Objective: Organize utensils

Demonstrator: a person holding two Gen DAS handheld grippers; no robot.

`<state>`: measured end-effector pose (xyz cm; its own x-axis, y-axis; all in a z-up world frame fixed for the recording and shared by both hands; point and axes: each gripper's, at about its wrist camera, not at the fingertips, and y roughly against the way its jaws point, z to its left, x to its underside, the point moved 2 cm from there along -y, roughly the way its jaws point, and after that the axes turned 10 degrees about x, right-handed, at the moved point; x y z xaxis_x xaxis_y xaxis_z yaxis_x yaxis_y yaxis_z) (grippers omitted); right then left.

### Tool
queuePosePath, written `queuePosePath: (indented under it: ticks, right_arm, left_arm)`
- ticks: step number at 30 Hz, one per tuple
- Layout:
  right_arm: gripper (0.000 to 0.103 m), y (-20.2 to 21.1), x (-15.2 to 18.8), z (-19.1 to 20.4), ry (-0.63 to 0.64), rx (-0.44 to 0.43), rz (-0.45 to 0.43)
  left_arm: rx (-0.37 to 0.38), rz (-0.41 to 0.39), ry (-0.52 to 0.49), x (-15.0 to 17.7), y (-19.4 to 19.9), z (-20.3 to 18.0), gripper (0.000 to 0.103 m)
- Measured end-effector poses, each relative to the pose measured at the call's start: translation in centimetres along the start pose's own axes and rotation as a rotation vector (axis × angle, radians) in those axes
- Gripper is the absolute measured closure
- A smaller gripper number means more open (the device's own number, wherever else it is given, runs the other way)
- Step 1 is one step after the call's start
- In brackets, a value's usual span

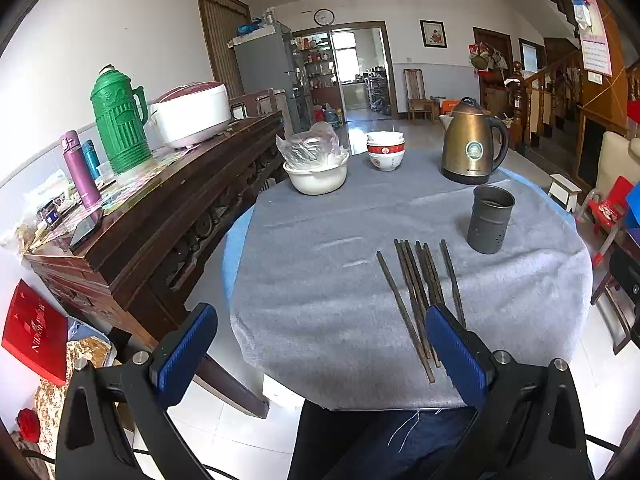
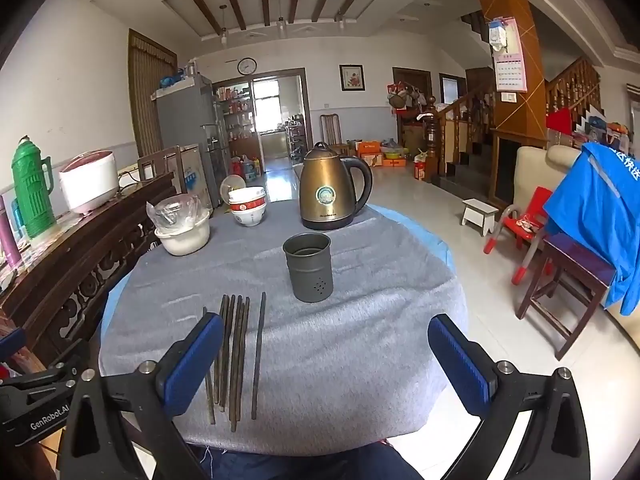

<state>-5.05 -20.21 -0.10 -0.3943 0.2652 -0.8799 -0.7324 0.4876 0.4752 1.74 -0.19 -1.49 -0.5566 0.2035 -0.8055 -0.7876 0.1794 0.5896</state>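
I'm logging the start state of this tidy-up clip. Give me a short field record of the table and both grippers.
surface: round table under a grey cloth
chopsticks: dark chopsticks lying loose, roughly parallel, near the front edge
holder: grey metal cup, upright, looks empty, beyond the chopsticks
behind: kettle, stacked bowls, white basin
left gripper: open, empty
right gripper: open, empty
progress: nothing in the cup yet

Your left gripper's (image 1: 320, 356) right pad covering the near ends of several chopsticks (image 1: 416, 292), your right gripper's (image 2: 326, 364) left pad hiding part of the leftmost ones, contents of the plastic-wrapped bowl (image 1: 316, 178) far left unclear, holder's (image 2: 308, 268) inside unseen.
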Motion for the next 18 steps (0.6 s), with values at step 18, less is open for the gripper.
queuePosePath:
  ticks: [18]
  right_arm:
    - [0.000, 0.16, -0.31, -0.23, -0.001, 0.002, -0.007]
  left_arm:
    - [0.010, 0.003, -0.011, 0.07, 0.00, -0.17, 0.000]
